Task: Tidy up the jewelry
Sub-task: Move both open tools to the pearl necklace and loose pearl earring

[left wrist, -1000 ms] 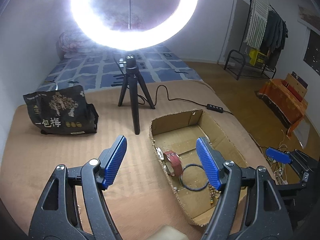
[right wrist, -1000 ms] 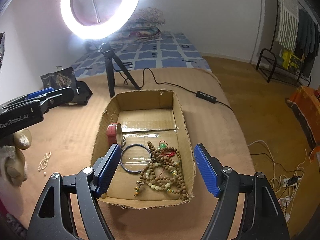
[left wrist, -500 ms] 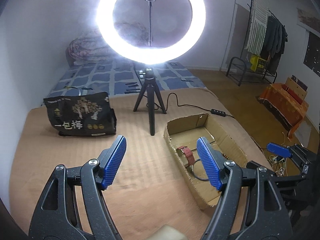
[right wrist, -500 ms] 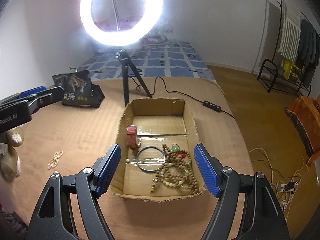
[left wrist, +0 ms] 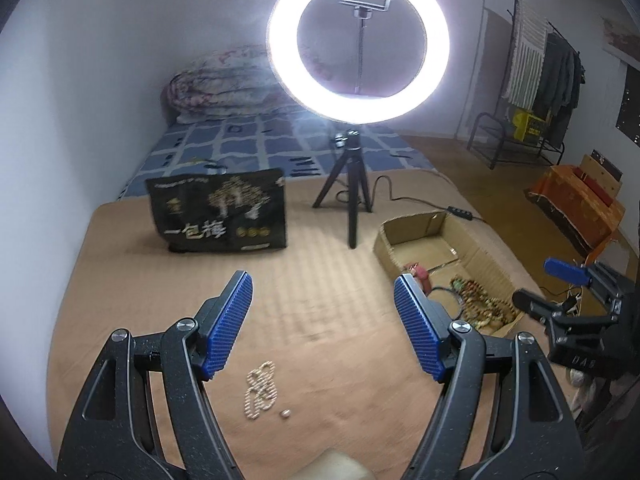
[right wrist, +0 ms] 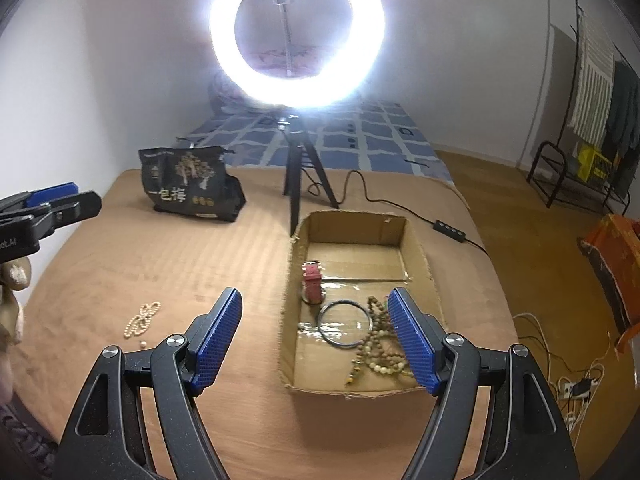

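A white pearl string [left wrist: 261,389] with a loose bead [left wrist: 285,413] lies on the brown bed cover, just below and between the open, empty jaws of my left gripper [left wrist: 322,324]; it also shows in the right wrist view [right wrist: 142,319]. A shallow cardboard box [right wrist: 418,246] holds a red watch strap [right wrist: 313,282], a dark bangle [right wrist: 345,323] and wooden bead strings [right wrist: 376,354]. My right gripper [right wrist: 314,338] is open and empty, above the box's near left edge. The box also shows in the left wrist view [left wrist: 416,227].
A lit ring light on a black tripod [left wrist: 354,196] stands behind the box, its cable [right wrist: 452,230] running right. A black printed bag [left wrist: 219,210] stands at the back left. The bed's right edge drops to a wooden floor [right wrist: 532,248].
Both grippers have swung left and drawn back. The box has slid to the right in both views, and the pearl string has come in under my left gripper.
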Demonstrator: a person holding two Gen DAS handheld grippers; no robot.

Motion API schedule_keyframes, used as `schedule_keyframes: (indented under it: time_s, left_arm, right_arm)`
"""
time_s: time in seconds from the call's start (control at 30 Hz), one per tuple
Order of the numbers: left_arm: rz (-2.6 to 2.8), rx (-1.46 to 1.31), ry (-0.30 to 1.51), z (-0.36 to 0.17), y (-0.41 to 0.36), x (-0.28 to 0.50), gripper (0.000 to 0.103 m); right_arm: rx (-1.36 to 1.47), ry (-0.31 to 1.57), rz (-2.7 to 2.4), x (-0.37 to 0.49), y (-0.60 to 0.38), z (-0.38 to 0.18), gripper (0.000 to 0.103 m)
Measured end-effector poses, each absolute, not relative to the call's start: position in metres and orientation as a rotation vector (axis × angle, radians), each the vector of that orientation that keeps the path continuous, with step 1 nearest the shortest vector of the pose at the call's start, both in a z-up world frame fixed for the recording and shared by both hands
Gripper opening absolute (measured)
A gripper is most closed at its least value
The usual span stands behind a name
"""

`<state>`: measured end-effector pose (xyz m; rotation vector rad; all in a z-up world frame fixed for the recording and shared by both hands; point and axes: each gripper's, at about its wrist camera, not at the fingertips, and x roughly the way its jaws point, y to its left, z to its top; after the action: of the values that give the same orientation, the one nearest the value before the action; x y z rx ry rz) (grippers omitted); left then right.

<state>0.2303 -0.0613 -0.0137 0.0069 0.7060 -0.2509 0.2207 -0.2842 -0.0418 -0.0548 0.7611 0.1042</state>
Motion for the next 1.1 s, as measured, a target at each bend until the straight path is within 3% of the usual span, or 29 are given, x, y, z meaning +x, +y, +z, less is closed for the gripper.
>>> schedule_keyframes:
  time_s: [0.53,0.83,1.1]
  left_arm:
    - [-0.128,-0.046,0.819,-0.061,0.048,0.212,0.076]
    - [-0.167,-0.099,0.923,-0.102,0.057,0.227,0.075]
    - [-0.228,-0.116,1.023,-0.139,0.044,0.245,0.066]
  right_arm:
    - [-0.074,0.811,0.319,0.229,-0.206,-0.071,0.075]
    - [-0.139,0.915,0.464,0.224,-0.155,-0.112,0.075]
    - [-0.17,0.984,0.507,0.221,-0.139,-0.146,0.075]
